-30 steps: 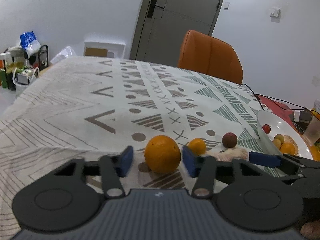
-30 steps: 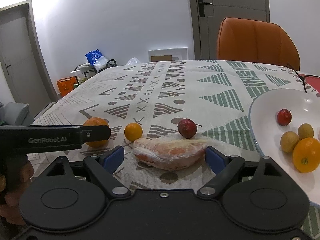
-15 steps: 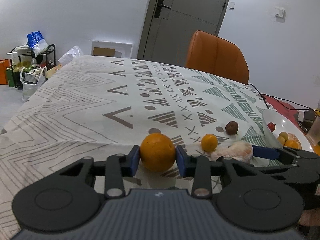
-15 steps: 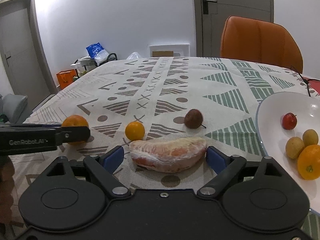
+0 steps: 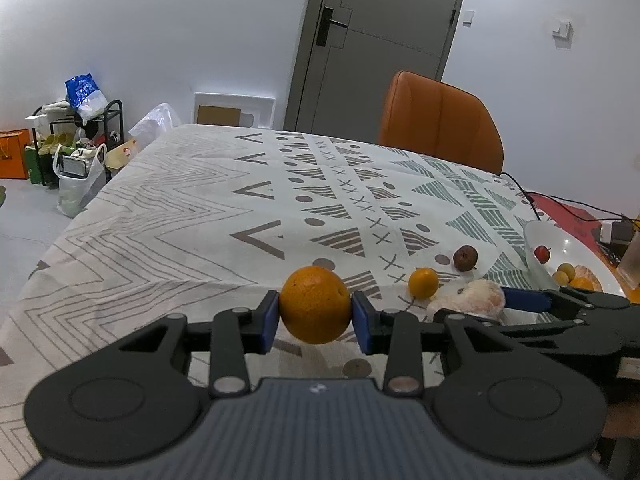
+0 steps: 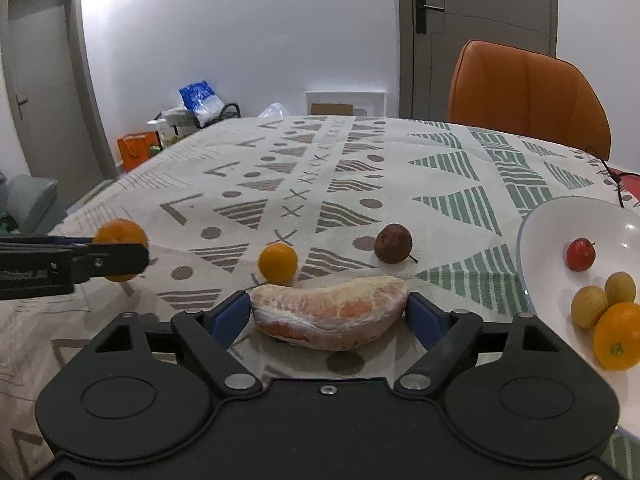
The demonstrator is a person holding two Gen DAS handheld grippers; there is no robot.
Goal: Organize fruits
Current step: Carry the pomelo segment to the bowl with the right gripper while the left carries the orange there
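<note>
While your table with the white geometric-print cloth [image 6: 360,168] takes up most of both views, plenty of bare cloth stretches toward its far edge, where the orange leather chair [image 6: 528,96] sits tucked in. Off to the right you've got the white ceramic bowl [image 6: 560,216] near the table's edge, with a small red apple, two yellowish round fruits and an orange lying inside.

Your right gripper [image 6: 328,316] has its blue pads touching both ends of the peeled pinkish pomelo wedge [image 6: 330,312], and the wedge appears lifted just off the cloth. Your left gripper [image 5: 315,318] is clamped on the big round orange [image 5: 315,305], lifted clear of the cloth.

Loose on the cloth between them and the bowl: a dark brownish-red round fruit with a stem [image 6: 393,243] and a small orange mandarin [image 6: 277,262] just behind the wedge, apart from each other.

Past the table's left side there's a black rack with bags [image 5: 76,148] against the white wall.
</note>
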